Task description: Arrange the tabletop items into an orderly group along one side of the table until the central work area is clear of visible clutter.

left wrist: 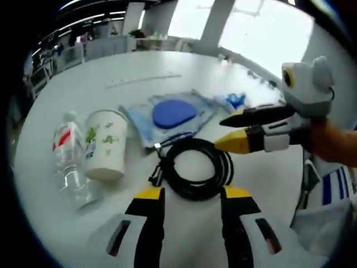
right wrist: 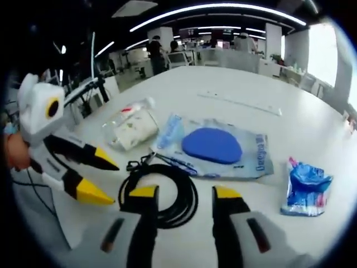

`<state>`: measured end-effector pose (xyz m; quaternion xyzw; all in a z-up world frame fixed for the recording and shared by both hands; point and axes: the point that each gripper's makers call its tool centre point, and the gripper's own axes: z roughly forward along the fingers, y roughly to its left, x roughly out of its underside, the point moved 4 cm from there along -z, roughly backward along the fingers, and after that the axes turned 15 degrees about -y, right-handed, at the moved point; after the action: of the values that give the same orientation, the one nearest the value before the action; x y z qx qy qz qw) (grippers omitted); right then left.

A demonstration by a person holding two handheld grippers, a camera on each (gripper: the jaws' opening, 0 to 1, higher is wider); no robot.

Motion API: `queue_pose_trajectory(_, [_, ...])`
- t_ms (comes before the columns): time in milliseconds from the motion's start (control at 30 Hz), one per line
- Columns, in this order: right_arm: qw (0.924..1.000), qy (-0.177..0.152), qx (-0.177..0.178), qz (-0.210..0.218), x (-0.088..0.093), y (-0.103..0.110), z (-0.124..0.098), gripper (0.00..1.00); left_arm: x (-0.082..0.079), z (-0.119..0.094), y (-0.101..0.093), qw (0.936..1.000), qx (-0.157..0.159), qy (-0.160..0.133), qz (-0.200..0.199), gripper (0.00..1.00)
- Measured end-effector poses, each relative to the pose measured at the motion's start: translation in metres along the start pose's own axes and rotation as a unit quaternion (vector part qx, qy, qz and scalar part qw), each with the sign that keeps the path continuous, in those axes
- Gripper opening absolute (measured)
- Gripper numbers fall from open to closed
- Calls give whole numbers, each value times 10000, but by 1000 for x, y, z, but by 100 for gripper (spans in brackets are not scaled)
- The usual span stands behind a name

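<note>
Black cable (left wrist: pixel 196 167) coiled mid-table | left gripper (left wrist: pixel 192 195) and right gripper (right wrist: pixel 181 195) both agape, empty | step: approach (likely cable first) | next: straddle coil, clamp, carry aside.

On the white desk (right wrist: pixel 290 134), the right gripper (right wrist: pixel 181 195) hovers over a coiled black cable (right wrist: pixel 162 192), its yellow-tipped fingers (right wrist: pixel 144 192) apart and gripping nothing. The left gripper (right wrist: pixel 97 176) enters from the left, its fingers also spread. Beyond the coil lies a clear bag holding a blue disc (right wrist: pixel 212 145). A paper cup (right wrist: pixel 134 129) and a plastic bottle (right wrist: pixel 134 107) lie far left; a small blue packet (right wrist: pixel 305 187) sits at right.
</note>
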<state>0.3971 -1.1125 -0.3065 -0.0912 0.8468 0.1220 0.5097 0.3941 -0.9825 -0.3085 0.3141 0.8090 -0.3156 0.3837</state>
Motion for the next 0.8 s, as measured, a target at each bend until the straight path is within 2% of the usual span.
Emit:
queue_pose_trajectory(367, [9999,142,0,64,8,-2,16,33,7,8,7,9995,-165,175,-181,31])
queue_pose_trajectory(800, [9995,296,-2,118,18,-5,24,28,8,15,8,9988,-241,214,-355,25])
